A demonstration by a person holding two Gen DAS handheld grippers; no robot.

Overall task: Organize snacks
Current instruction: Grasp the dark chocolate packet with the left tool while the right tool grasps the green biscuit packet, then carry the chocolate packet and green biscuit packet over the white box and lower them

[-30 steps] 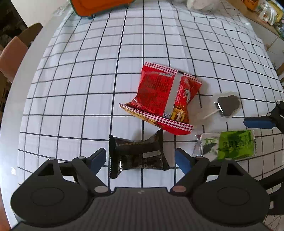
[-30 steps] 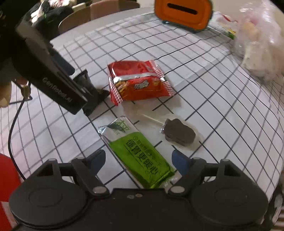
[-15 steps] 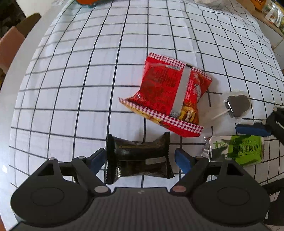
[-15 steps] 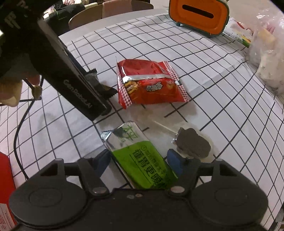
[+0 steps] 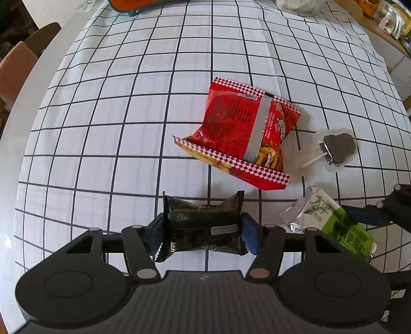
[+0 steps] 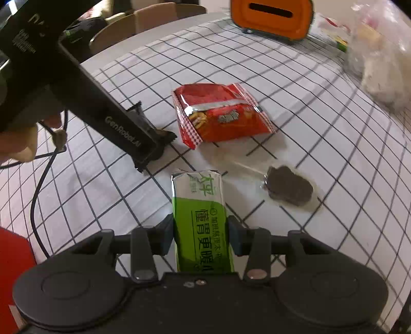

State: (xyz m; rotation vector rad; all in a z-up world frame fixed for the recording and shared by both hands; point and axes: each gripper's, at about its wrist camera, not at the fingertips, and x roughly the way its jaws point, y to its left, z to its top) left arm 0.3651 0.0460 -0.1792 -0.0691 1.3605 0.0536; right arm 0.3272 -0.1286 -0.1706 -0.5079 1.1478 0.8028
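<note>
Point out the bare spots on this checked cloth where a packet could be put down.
Free: the wide stretch of checked cloth left of the red packet, and the strip between it and the orange box. Crowded: red packet, dark packet, green packet and lollipop cluster near both grippers.

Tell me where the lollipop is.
The dark wrapped lollipop lies on the checked tablecloth, right of the red crisp bag in the left wrist view, beyond the green packet.

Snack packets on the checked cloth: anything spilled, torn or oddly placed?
Nothing stands out. The red packet, wrapped lollipop, black packet and green packet look sealed, with no crumbs on the cloth.
</note>
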